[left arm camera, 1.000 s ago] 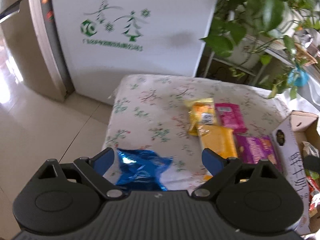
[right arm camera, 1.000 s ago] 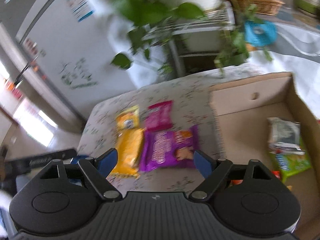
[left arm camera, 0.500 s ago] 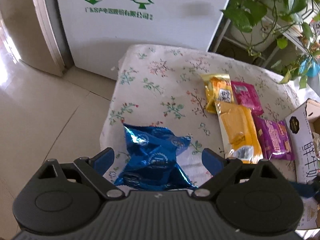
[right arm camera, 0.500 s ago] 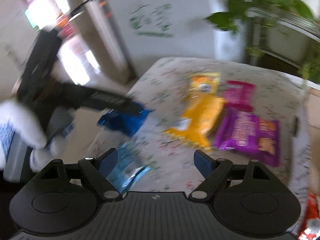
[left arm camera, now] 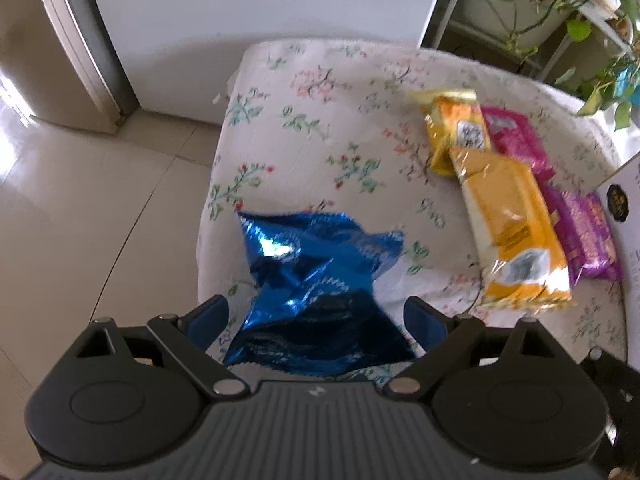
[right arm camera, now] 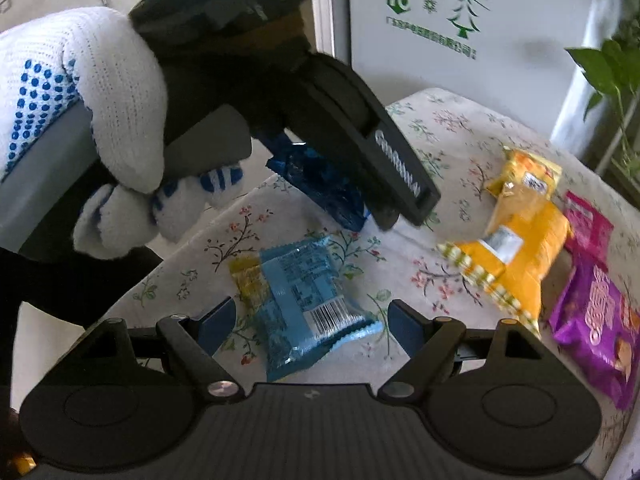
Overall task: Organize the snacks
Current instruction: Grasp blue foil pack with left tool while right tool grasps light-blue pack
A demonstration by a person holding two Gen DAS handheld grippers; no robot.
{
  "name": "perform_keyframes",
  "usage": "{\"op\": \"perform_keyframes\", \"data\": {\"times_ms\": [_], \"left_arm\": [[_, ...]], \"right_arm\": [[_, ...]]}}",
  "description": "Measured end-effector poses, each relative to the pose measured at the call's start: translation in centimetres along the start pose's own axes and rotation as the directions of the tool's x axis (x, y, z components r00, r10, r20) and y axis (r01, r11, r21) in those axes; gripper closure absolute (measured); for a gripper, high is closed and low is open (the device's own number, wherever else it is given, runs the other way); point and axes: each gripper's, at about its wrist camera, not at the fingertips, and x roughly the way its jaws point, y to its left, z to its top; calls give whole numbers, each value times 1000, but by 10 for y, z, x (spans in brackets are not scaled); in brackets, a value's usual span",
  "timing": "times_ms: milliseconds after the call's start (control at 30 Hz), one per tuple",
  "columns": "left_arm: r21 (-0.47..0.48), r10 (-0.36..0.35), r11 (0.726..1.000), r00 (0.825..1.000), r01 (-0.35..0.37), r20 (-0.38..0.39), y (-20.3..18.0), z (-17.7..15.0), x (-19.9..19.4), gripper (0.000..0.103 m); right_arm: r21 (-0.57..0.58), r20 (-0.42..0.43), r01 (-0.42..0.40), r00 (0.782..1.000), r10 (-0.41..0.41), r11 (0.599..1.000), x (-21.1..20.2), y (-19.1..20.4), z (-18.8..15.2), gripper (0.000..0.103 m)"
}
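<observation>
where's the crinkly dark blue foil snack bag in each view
Left wrist view: the crinkly dark blue foil snack bag lies low in the middle, between the open left gripper fingers, on the floral cloth.
Right wrist view: it sits left of centre, upper half, partly hidden under the left gripper.
Shared landmark: the long orange-yellow plastic snack packet, to the bag's right in both.
</observation>
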Motion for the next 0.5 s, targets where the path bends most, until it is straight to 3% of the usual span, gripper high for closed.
{"op": "perform_keyframes", "data": {"times_ms": [200,500], "left_arm": [[15,32,999,999,-32,-15,0,-2,11,1],[17,35,999,999,-34,-14,-1,-1,13,0]], "right_arm": [[-52,13,5,1000,-5,999,7,7,2,15],[-75,8,27,1000,-27,997,21,20,1,15]]}}
